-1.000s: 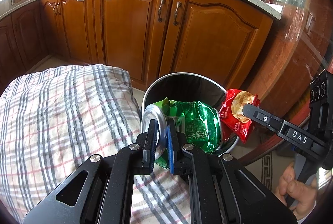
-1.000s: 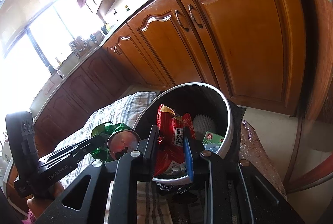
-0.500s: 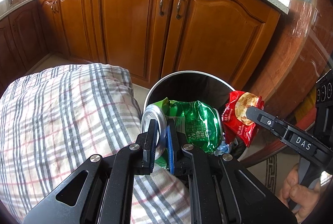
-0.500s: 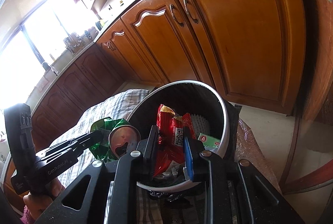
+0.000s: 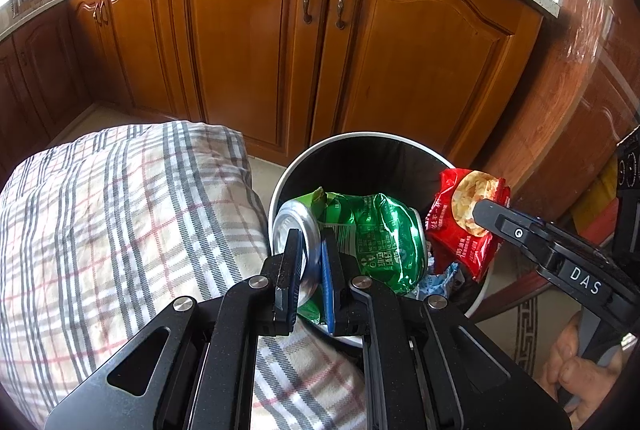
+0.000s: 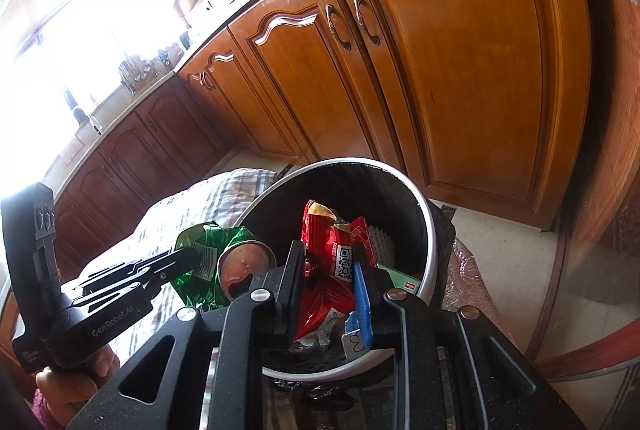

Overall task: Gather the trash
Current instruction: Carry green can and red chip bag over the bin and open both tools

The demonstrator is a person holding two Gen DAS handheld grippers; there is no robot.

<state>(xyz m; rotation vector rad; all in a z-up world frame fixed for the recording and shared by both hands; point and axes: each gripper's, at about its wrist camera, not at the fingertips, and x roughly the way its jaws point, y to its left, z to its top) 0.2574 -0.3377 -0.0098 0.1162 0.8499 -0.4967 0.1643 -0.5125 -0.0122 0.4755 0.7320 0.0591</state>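
A crushed green aluminium drink can (image 5: 372, 242), wrapped partly in a crumpled green label, is held tilted on its side over the near left rim of a round white-rimmed bin lined with a black bag (image 5: 360, 142). A crinkled red snack packet (image 5: 464, 214) printed with round crackers is held over the bin's right rim, a QR code visible on its back (image 6: 340, 266). Crumpled paper and a green carton are seen inside the bin.

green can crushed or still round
Crushed. The green can has a dented, crumpled body in the left wrist view, though its silver end is round; the left gripper pinches it over the bin.
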